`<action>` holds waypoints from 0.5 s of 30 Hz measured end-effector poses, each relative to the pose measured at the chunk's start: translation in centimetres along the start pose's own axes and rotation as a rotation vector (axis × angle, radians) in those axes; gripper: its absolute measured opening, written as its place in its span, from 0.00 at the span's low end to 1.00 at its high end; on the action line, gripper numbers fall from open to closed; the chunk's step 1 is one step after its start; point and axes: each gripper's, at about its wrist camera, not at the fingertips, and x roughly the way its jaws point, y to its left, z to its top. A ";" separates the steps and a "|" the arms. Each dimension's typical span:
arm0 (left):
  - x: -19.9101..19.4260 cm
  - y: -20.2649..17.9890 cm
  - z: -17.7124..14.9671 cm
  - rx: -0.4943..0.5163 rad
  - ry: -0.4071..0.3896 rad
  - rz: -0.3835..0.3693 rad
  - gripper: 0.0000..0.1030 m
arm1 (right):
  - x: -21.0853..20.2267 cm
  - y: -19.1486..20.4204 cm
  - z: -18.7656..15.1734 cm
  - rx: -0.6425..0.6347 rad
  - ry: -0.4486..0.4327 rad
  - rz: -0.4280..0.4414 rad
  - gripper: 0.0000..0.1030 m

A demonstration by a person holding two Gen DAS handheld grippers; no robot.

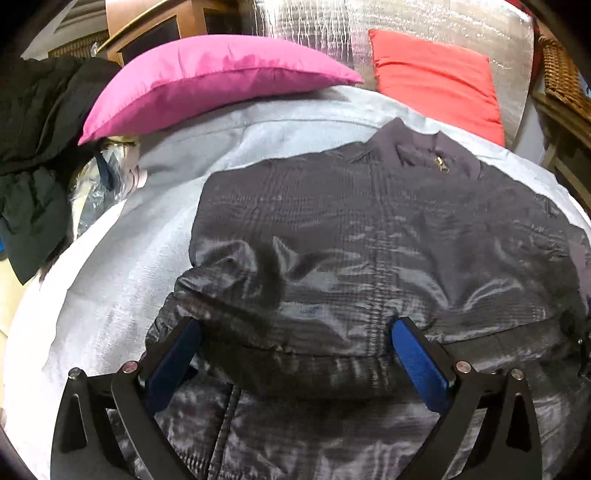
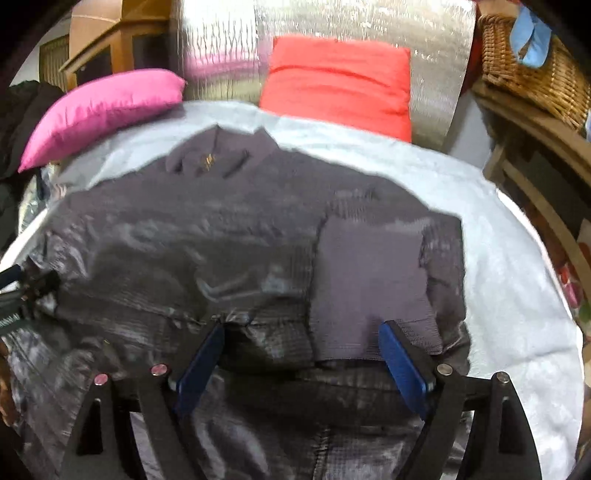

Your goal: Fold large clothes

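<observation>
A dark grey shiny jacket [image 1: 369,236] lies on the pale blue bed cover [image 1: 122,280], collar and zip pull at the far end. It also shows in the right wrist view [image 2: 207,251], with a matte grey cuff or panel [image 2: 369,280] folded over its right side. My left gripper [image 1: 295,332] is open, its blue-padded fingers [image 1: 417,358] straddling a raised fold at the jacket's near hem. My right gripper [image 2: 301,336] is open just above the near edge of the folded part. The left gripper's tip [image 2: 33,288] shows at the left edge of the right wrist view.
A pink pillow [image 1: 207,81] and a red pillow [image 1: 439,81] lie at the head of the bed against a silver foil panel [image 1: 314,26]. Dark clothes [image 1: 33,147] are piled at the left. A wicker basket [image 2: 532,59] sits on wooden shelves at the right.
</observation>
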 end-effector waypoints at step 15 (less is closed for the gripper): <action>-2.6 5.2 1.4 -0.082 -0.050 -0.025 1.00 | -4.1 -3.6 -0.9 0.102 -0.086 0.090 0.89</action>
